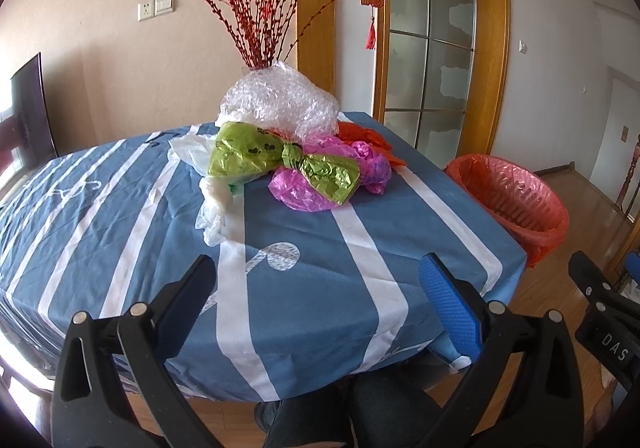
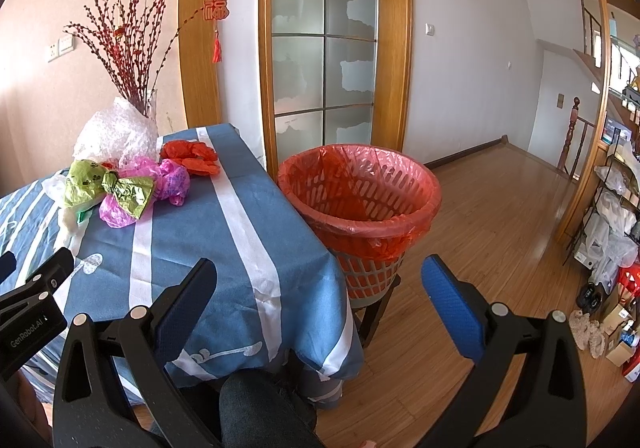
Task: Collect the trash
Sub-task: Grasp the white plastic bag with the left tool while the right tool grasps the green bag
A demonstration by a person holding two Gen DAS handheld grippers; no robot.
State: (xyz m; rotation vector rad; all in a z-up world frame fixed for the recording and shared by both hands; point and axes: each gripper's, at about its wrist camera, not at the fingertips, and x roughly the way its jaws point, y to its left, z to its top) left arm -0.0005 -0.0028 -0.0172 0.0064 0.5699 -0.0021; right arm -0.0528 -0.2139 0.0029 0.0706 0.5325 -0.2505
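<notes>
A pile of plastic bags lies at the far middle of the table: a green bag (image 1: 256, 156) (image 2: 106, 184), a pink bag (image 1: 316, 184) (image 2: 172, 178), a red-orange bag (image 1: 368, 140) (image 2: 188, 156), a white bag (image 1: 212, 200) and bubble wrap (image 1: 280, 100) (image 2: 116, 132). A basket lined with a red bag (image 1: 516, 200) (image 2: 360, 188) stands beside the table's right edge. My left gripper (image 1: 320, 280) is open above the near table edge, well short of the pile. My right gripper (image 2: 320, 280) is open, hovering near the table's corner and the basket. Both hold nothing.
The table wears a blue cloth with white stripes (image 1: 120, 232) (image 2: 192, 244). A vase of red branches (image 1: 260, 20) stands behind the pile. A glass door (image 2: 324, 48) is behind the basket. Shelves with bags and boxes (image 2: 612, 232) line the right. A person's knee (image 2: 256, 408) is below.
</notes>
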